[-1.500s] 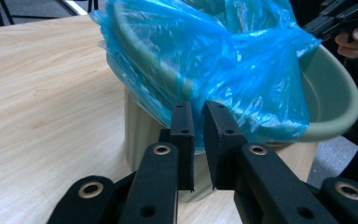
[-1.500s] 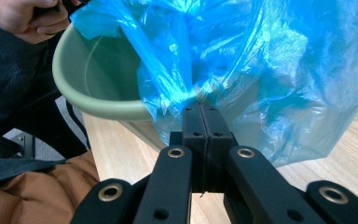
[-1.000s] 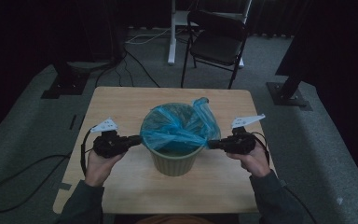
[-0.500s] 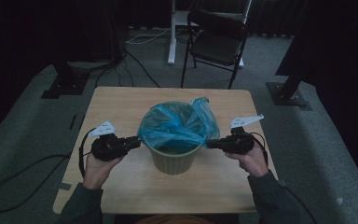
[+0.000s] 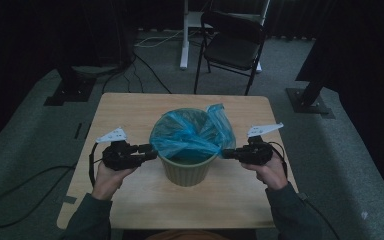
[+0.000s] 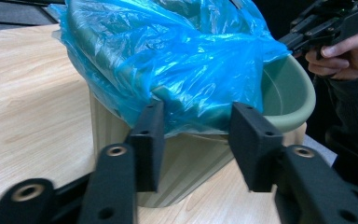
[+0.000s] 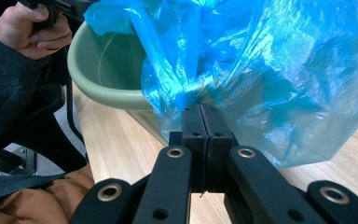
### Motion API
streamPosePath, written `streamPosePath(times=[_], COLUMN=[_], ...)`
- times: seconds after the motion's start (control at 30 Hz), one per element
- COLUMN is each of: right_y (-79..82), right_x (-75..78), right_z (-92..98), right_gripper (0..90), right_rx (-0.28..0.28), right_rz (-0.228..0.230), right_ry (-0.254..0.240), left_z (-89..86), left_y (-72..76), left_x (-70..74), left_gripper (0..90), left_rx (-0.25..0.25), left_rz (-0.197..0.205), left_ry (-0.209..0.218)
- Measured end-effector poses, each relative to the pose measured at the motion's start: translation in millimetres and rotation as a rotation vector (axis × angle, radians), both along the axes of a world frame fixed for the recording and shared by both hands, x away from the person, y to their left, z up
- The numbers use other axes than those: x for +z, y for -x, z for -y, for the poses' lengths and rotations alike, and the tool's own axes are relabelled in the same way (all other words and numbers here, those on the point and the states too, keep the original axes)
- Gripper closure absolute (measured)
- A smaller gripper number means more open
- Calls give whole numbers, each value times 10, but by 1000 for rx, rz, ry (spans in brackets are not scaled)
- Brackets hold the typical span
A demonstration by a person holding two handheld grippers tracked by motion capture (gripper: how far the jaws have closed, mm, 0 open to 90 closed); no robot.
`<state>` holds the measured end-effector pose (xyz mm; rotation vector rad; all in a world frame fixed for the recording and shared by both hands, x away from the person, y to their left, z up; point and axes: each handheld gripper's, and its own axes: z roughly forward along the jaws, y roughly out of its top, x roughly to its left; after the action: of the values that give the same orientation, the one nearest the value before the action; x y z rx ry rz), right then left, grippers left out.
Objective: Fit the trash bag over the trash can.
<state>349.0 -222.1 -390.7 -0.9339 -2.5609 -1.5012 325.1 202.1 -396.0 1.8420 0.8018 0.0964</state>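
the blue bag (image 5: pixel 187 137) is draped over the green bin (image 5: pixel 187 170) at the table's (image 5: pixel 130 107) middle, only partly fitted. the left gripper (image 6: pixel 198 135) has just been opening (plastic between its jaws, unpressed); the right gripper (image 7: pixel 205 126) pinches the bag's edge, which is left to pull over the rim.

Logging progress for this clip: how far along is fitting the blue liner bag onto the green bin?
Done: the blue bag sits in the green bin, and its edge is draped over the rim on the left gripper's side. In hand: that gripper's jaws have just been opening, with the film between them but unpinched; the right gripper is shut on a bunch of film. Left: probably pulling that bunched side down over the rim.
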Motion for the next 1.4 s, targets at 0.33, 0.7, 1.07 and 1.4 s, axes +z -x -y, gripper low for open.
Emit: streamPosePath(times=[0.33, 0.7, 1.07, 1.4], right_y=[1, 31, 48, 21], right_x=[-15, -36, -66, -72], right_z=[-4, -71, -128, -270], right_gripper=[898, 899, 899, 897], right_rx=[6, 47, 78, 100], right_rz=[-5, -14, -24, -9], right_ry=[-13, -10, -23, -21], left_z=[31, 196, 259, 194], left_y=[108, 147, 97, -4], left_x=[-82, -226, -363, -434], left_gripper=[899, 900, 900, 899], left_rx=[-35, -72, -64, 16], left_rz=[-10, -29, -56, -51], left_ry=[14, -38, -57, -88])
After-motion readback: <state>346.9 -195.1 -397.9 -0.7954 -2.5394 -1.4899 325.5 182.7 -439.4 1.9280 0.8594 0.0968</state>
